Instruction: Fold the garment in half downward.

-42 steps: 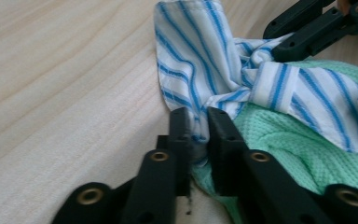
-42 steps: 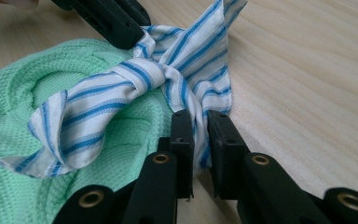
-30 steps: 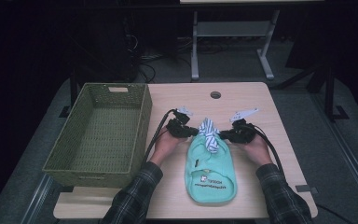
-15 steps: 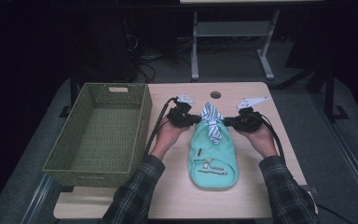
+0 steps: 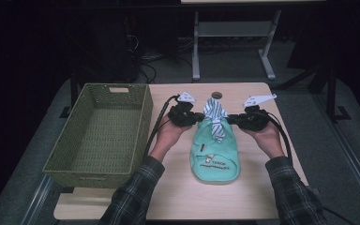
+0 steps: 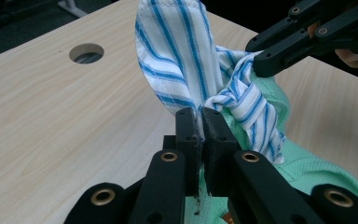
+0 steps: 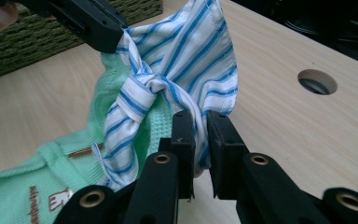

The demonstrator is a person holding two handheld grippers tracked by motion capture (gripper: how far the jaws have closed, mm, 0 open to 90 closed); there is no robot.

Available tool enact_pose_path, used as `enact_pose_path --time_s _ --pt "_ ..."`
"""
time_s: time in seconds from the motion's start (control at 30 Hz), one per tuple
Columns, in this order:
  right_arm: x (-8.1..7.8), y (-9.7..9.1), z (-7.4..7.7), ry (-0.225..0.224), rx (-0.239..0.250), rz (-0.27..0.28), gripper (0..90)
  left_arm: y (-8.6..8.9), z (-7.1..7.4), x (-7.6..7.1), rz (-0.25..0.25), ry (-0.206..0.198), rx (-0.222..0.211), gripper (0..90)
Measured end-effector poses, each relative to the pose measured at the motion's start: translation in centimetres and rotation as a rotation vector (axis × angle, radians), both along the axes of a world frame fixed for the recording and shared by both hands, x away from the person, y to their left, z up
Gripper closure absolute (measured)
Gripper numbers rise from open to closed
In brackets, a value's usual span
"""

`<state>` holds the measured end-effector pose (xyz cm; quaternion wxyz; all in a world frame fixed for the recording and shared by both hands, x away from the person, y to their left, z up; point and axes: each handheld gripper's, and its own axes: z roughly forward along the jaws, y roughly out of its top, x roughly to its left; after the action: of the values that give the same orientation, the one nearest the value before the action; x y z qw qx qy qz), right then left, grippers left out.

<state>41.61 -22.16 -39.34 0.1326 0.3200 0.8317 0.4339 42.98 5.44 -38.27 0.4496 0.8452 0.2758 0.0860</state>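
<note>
Print on the mint garment (image 5: 215, 157) too small to read.
Left gripper (image 6: 200, 122) and right gripper (image 7: 200, 125): jaws clamped on the striped cloth (image 6: 186, 56), either side of its knot.

My two forearms, in dark plaid sleeves, reach in from the near edge, each hand wrapped around a black two-jaw gripper. My left gripper (image 5: 199, 118) points inward to the right, its jaws pressed together on a fold of blue-and-white striped cloth (image 6: 177, 56). My right gripper (image 5: 230, 120) points inward to the left, facing it, jaws clamped on the same cloth at its other side. The grippers sit level and near each other. A grey three-cornered plate tops each, and a black cable trails back beside each wrist.
</note>
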Motion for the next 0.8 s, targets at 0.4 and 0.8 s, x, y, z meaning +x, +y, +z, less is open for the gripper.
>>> enact_pose_path --time_s 0.4,0.8 --pt "-2.8 -0.3 -0.2 -0.029 0.026 0.037 79.7 0.4 0.2 -2.7 -0.049 -0.014 -0.024 85.3" --pt "-6.1 -0.4 -1.2 -0.032 -0.001 0.079 79.0 0.2 -0.1 -6.3 -0.128 -0.033 -0.008 85.1"
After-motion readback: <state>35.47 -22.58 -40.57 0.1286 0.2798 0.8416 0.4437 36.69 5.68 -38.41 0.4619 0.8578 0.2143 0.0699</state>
